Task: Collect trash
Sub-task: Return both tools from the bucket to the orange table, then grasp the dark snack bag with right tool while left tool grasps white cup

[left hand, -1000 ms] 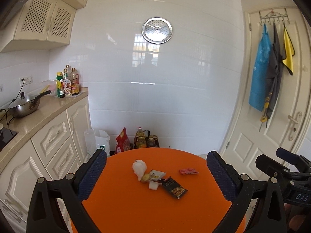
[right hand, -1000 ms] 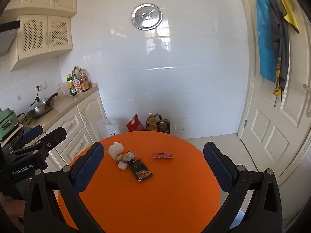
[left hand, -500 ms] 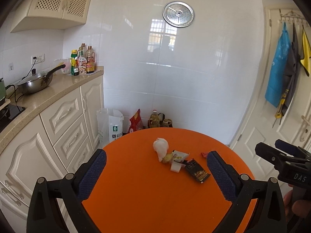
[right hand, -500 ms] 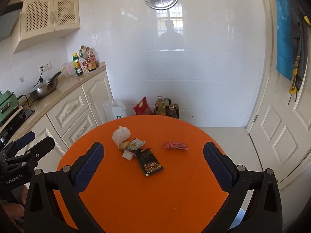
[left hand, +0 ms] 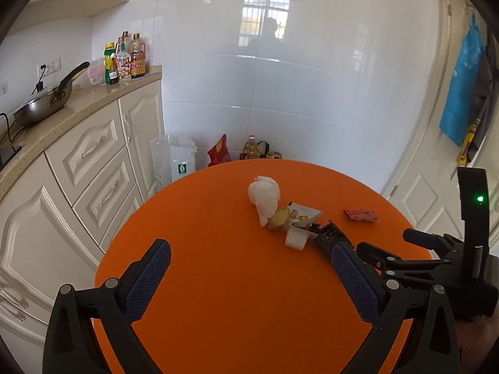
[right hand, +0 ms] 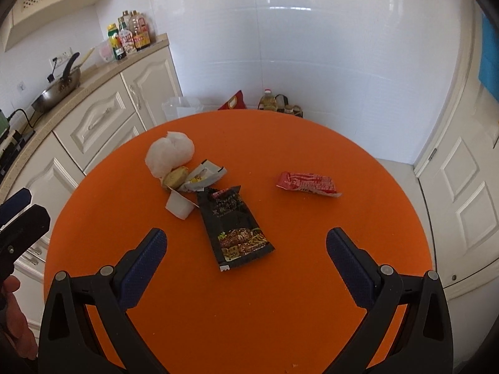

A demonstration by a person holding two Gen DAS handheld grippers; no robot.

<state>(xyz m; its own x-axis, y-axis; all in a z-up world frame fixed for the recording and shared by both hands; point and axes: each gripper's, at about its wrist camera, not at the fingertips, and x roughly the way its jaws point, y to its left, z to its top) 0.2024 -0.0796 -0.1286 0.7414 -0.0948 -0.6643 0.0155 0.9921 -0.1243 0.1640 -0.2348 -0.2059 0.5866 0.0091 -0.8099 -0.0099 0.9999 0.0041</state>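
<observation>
Right wrist view has the trash laid out on the round orange table (right hand: 280, 311), so that's what I'm going by. My right gripper (right hand: 246, 246) is spread wide with nothing in it, hovering over the near half of the table, and the black snack wrapper (right hand: 234, 224) sits just beyond and between my fingertips. Left gripper (left hand: 249, 265) is also wide open and empty, over the near left part of the table

Where the stuff is: a little pile left of centre with a white tied bag (right hand: 170, 152) at the far end, some yellowish food scrap (right hand: 176, 177) touching it, a torn white packet (right hand: 205, 176) and a small white cup (right hand: 179, 205) right beside that. The black wrapper's top corner touches the pile. A red wrapper (right hand: 307, 184) lies on its own out to the right, well apart from the rest

Handling guess: the wrappers look like thin foil film, basically weightless, floppy and probably slippery, lying flat on the table. I'd go for the black one by its near bottom edge or a side seam where it's lifted a bit, since pinching down on the flat middle would likely just skate. The white bag looks soft and squashy, so the knot end seems the best bit to grab
</observation>
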